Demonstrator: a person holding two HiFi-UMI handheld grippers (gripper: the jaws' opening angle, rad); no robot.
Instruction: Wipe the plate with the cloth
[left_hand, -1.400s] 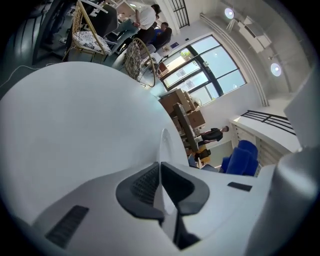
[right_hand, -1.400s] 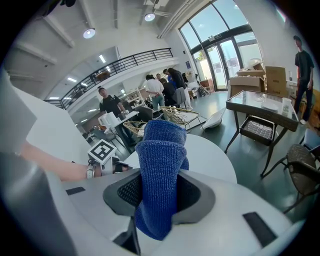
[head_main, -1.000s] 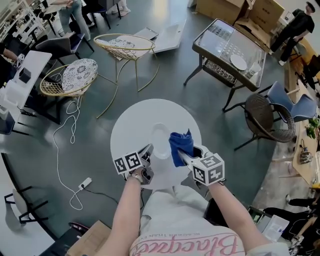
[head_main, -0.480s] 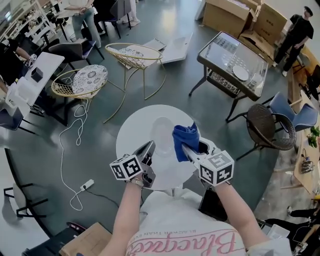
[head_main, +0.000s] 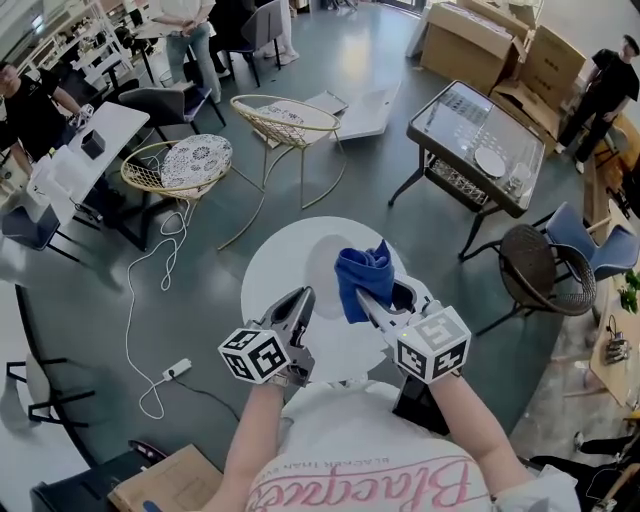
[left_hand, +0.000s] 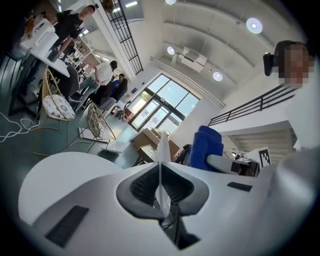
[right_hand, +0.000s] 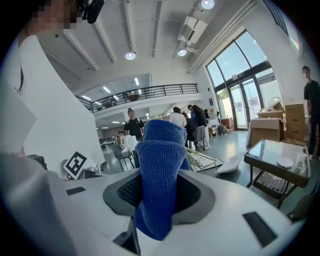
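Observation:
My left gripper is shut on the rim of the thin white plate and holds it over the round white table. In the left gripper view the plate stands edge-on between the jaws. Just right of the plate, my right gripper is shut on the bunched blue cloth. The cloth sticks up out of the jaws in the right gripper view. From the left gripper view the cloth shows close beside the plate; I cannot tell whether they touch.
Two gold wire chairs stand beyond the table. A glass-topped table carrying a dish sits far right, with a dark wicker chair beside it. A white cable and power strip lie on the floor at left. People stand at the room's edges.
The left gripper has tilted up with the plate's rim in it, so the plate no longer lies flat on the table. The right gripper has kept the cloth beside it.

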